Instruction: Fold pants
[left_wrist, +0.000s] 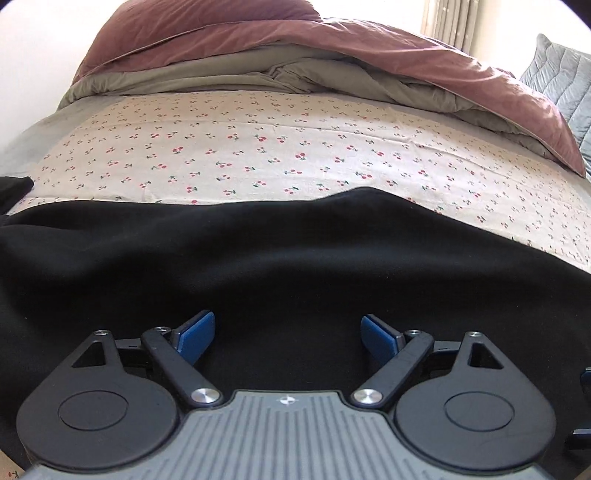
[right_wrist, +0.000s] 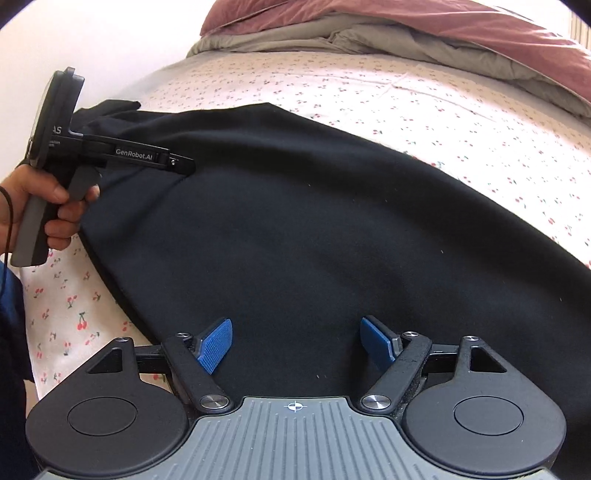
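Pants (right_wrist: 295, 206): black, spread flat on the cherry-print sheet (left_wrist: 295, 147), lying across the near part of it, well short of the heaped duvet (left_wrist: 369, 66).
Far edge of pants: gently wavy, sheet bare beyond it up to the duvet.
Left gripper (left_wrist: 287, 334): low over the pants, blue pads (left_wrist: 195, 334) spread wide, nothing between them.
Left gripper, side view (right_wrist: 110, 151): over the left end of the pants, where the cloth bunches into dark folds; held in the left hand (right_wrist: 40, 206); too edge-on here to judge the jaws, so going by its own camera.
Right gripper (right_wrist: 296, 345): also over the pants, further along the same garment, pads wide apart, empty.
Step in hand: looks like the setup before a fold, both tools lined up over the cloth, no grab made.
Progress: early by the look of it; no crisp fold line visible, though layers under the black cloth hard to tell.
Next move calls for: dropping each pair of pads onto an edge, pinching through all layers, then lifting both ends together and carrying them over evenly.
Watch for: bunched left end dragging crooked; one side slipping free mid-carry.
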